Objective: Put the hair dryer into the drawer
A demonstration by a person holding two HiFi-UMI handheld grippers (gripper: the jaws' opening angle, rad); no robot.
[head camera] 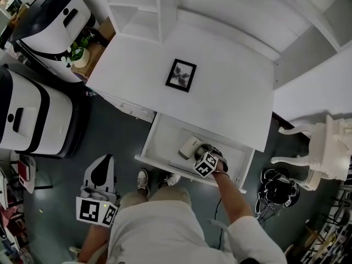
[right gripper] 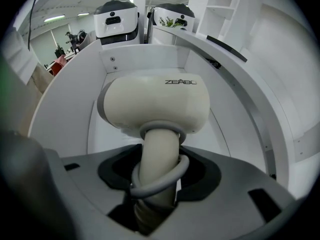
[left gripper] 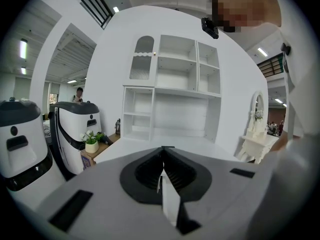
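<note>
We see the right claw (right gripper: 159,186) clamped on the handle of the hair dryer (right gripper: 156,106), whose long axis runs straight on from the claw, head downward inside the open drawer (head camera: 160,139), while the left claw (left gripper: 163,181), jaws together and empty, hangs well apart.

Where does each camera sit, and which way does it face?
Head view: on the person's head, looking down at desk, drawer, right forearm.
Left gripper view: on the left gripper, facing shelves over shut jaws.
Right gripper view: on the right gripper, looking into the drawer.
Shared: head and right gripper views show the gripped hair dryer.
</note>
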